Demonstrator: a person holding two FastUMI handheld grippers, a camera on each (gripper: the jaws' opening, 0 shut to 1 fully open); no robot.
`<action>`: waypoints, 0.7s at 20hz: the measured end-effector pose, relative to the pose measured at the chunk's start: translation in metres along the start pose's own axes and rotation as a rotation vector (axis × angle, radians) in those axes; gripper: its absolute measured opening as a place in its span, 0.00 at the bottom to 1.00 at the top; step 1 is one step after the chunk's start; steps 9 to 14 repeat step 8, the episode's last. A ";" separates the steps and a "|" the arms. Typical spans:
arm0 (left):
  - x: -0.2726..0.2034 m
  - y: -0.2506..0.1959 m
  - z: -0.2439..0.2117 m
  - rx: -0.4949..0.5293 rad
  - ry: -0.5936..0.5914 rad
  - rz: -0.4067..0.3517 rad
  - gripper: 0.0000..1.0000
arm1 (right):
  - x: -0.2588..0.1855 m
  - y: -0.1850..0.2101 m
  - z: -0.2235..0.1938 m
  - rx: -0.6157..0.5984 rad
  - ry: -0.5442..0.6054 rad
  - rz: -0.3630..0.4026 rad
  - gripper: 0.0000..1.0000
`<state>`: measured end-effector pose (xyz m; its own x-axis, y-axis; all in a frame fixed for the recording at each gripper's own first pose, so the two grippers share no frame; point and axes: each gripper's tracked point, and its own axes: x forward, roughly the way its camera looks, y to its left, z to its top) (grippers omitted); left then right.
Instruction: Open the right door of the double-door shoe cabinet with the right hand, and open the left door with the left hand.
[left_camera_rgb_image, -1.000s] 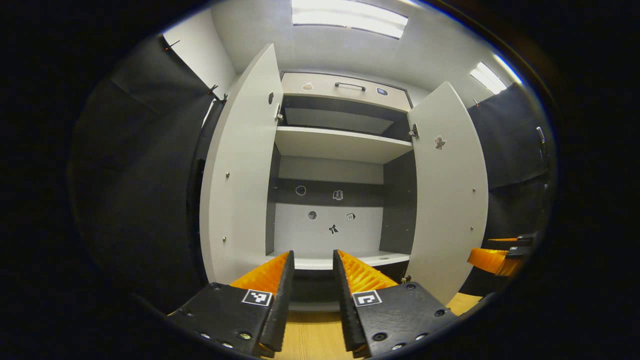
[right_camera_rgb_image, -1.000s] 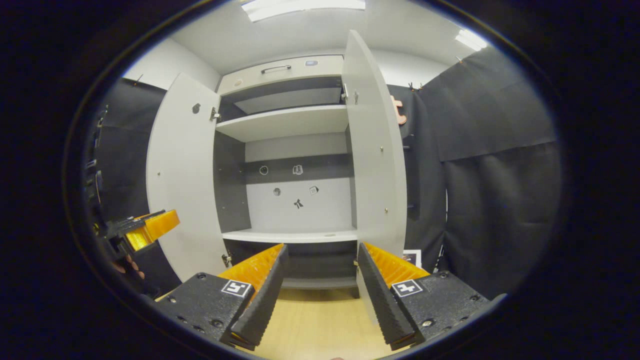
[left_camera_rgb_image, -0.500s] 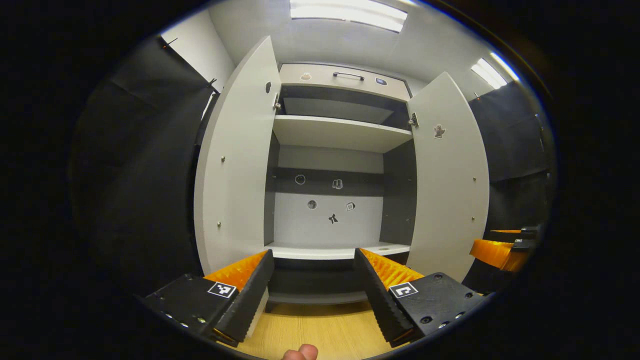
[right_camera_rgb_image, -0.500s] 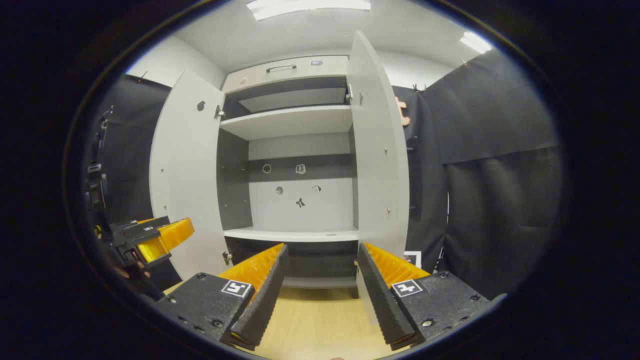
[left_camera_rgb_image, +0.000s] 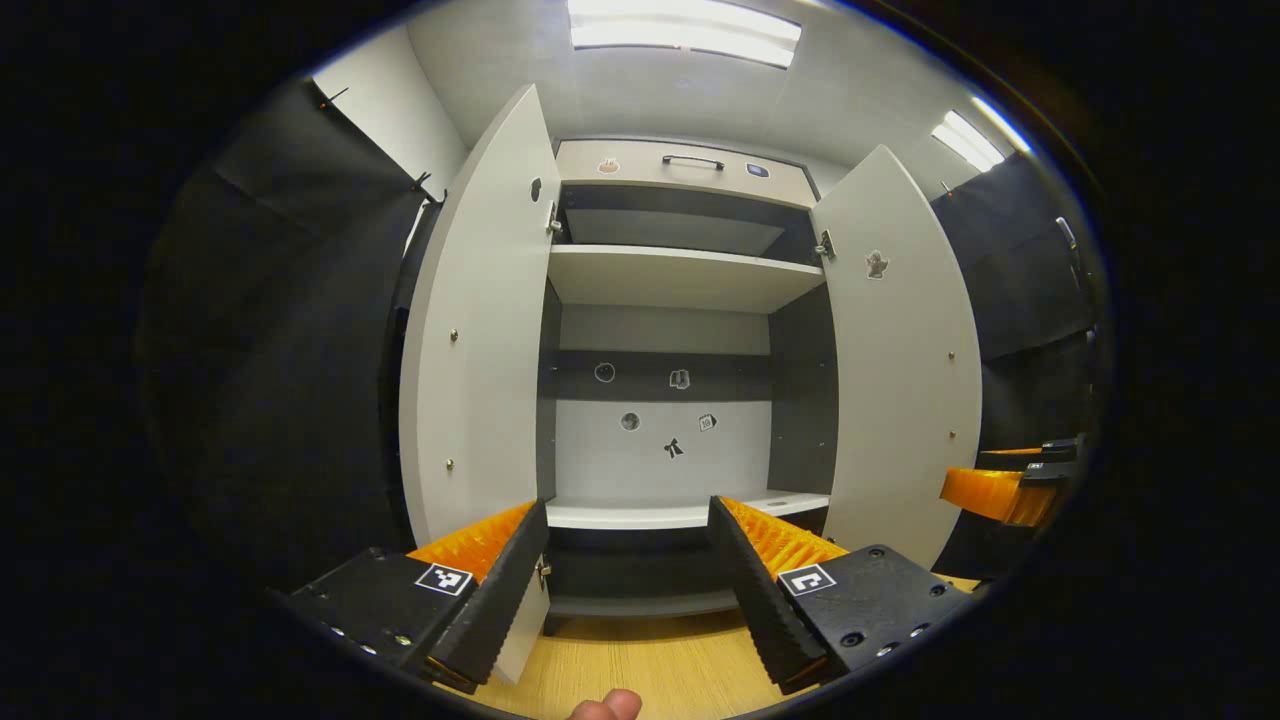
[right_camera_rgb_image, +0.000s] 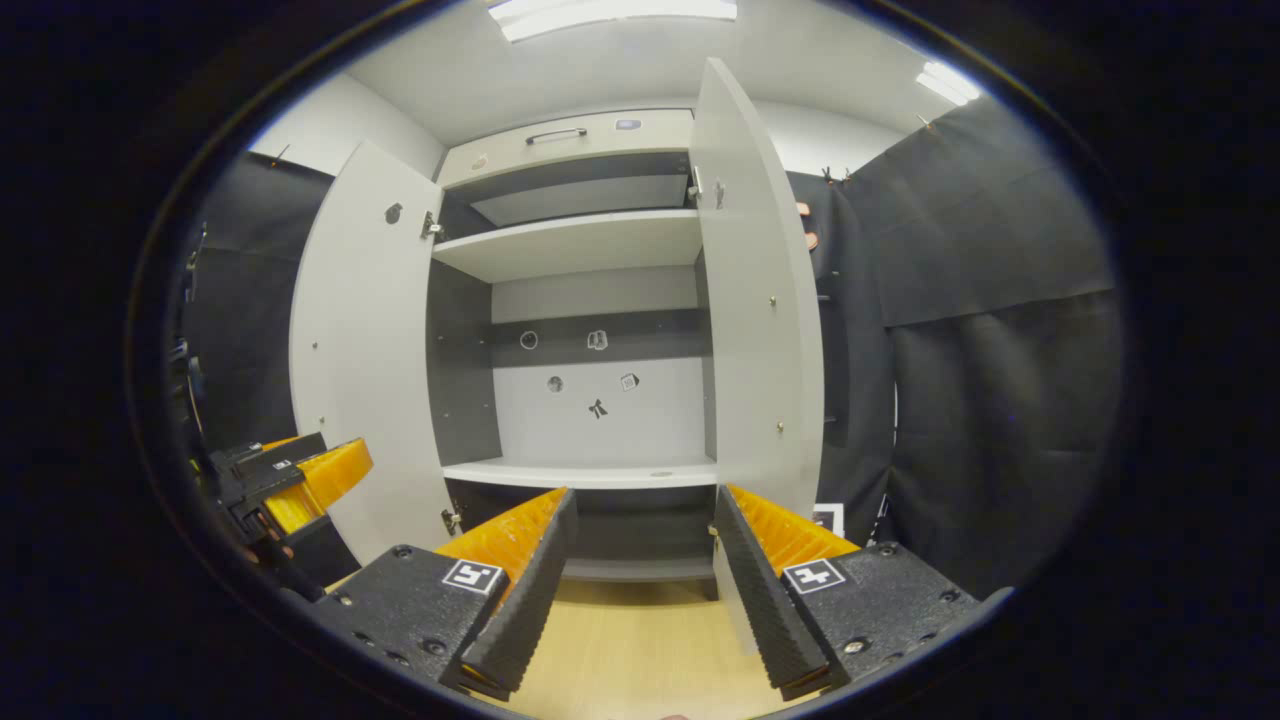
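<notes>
While its jaws stand wide apart with nothing between them, the left gripper (left_camera_rgb_image: 628, 560) faces the shoe cabinet (left_camera_rgb_image: 680, 275); the right gripper (right_camera_rgb_image: 640, 560) is likewise spread and empty. The left door (left_camera_rgb_image: 480, 350) and right door (right_camera_rgb_image: 755, 300) both stand swung open above the wooden floor (right_camera_rgb_image: 640, 650).

A recording booth set up indoors is shown, not a real home. Black cloth (right_camera_rgb_image: 1000, 300) is hung as walls on both sides, fixed with clips at the top. Long ceiling lights (left_camera_rgb_image: 685, 30) are seen above on a plain grey ceiling. A white shoe cabinet (left_camera_rgb_image: 680, 285) is placed alone on a light wooden floor (right_camera_rgb_image: 640, 650), with small stickers (left_camera_rgb_image: 672, 448) on its back panel.
</notes>
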<state>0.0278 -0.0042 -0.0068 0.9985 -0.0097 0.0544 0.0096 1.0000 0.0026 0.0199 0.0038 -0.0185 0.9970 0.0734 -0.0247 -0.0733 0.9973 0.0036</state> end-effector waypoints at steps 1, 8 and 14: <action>0.000 -0.002 -0.001 -0.004 -0.002 -0.006 0.95 | 0.000 0.002 0.001 -0.002 -0.004 0.001 0.87; 0.002 -0.004 -0.005 0.006 -0.009 -0.003 0.95 | 0.007 0.016 0.000 -0.037 0.005 0.024 0.87; 0.002 -0.004 -0.005 0.006 -0.009 -0.003 0.95 | 0.007 0.016 0.000 -0.037 0.005 0.024 0.87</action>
